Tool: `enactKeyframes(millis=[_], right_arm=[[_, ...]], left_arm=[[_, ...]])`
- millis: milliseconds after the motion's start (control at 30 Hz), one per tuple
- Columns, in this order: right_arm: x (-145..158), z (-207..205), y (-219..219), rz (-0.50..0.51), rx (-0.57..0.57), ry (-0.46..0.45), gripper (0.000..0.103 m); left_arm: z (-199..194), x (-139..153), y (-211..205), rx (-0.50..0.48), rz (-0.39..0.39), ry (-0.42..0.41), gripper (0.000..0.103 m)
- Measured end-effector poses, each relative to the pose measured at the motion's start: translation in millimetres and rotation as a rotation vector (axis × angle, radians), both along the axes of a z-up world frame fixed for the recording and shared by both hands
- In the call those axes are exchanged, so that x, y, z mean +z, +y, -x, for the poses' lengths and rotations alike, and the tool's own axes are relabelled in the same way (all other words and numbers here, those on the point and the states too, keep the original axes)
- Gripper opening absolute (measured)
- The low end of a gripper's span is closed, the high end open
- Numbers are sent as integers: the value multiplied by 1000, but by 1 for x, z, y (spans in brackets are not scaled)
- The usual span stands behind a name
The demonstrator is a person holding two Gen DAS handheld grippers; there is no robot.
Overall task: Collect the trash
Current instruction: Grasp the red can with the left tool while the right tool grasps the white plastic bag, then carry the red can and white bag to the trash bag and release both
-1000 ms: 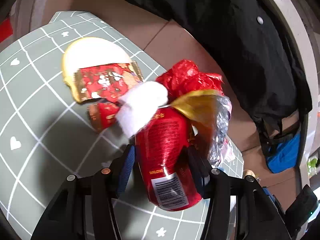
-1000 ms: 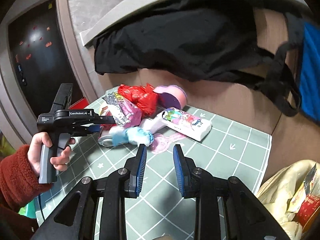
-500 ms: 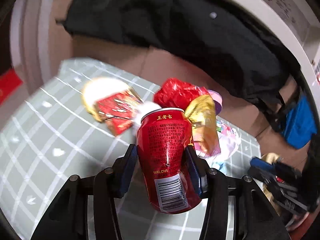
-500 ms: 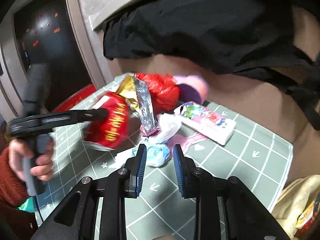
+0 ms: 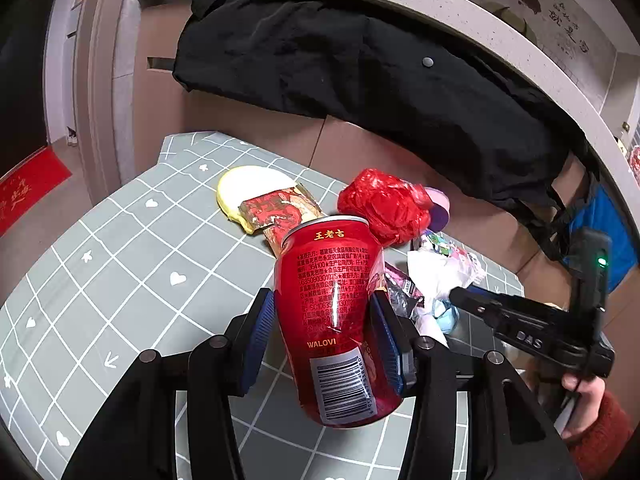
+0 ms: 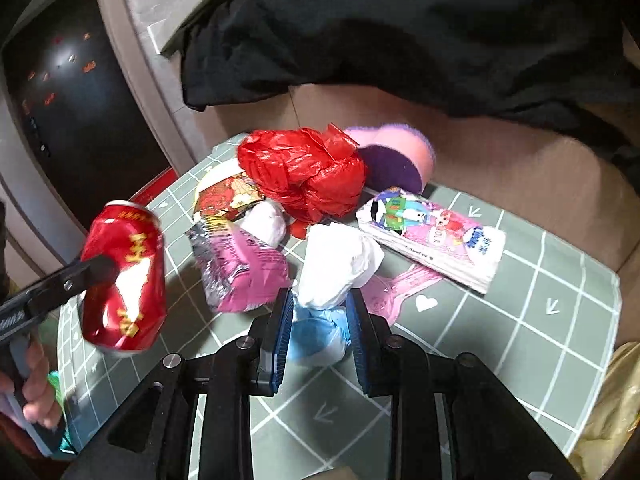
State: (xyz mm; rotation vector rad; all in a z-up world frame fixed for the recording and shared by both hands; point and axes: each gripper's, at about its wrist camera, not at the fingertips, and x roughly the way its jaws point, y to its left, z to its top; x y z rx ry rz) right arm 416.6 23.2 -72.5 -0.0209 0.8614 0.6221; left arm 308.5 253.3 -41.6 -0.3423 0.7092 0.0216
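My left gripper [image 5: 322, 320] is shut on a red drink can [image 5: 332, 300], held tilted in the air above the grey-green checked table [image 5: 120, 280]. The can [image 6: 124, 276] also shows at the left of the right wrist view. My right gripper [image 6: 319, 300] is open, low over the trash pile, its fingers on either side of a blue crumpled wad [image 6: 316, 336]. Just beyond lie a white tissue [image 6: 340, 260], a pink foil wrapper [image 6: 240, 268], a red plastic bag [image 6: 304, 172] and a cartoon-printed tissue pack [image 6: 432, 236]. A red-gold wrapper [image 5: 280, 208] rests on a pale round disc [image 5: 248, 184].
A pink and purple slipper [image 6: 396, 156] sits behind the red bag. A black coat [image 5: 360, 60] hangs over the ledge behind the table, above brown cardboard. A yellowish plastic bag [image 6: 612, 400] stands off the table's right edge. A blue bag [image 5: 600, 232] hangs at the far right.
My left gripper has lifted the can out of the pile and swung it away, and the gold wrapper dropped off it. My right gripper came forward and down until the blue wad lay between its fingers.
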Motion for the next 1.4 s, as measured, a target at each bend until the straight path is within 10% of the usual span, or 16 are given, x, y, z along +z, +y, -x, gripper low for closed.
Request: enactKeyframes(millis=[600,1400], right_arm=[[-32,-6,27,-31,93,151,41],[130,99,-128,-31,-124,-345,33]], left_arm=[[0,-8,11,27,22,-1,50],[27,106,-150,-172,-202,-248,49]])
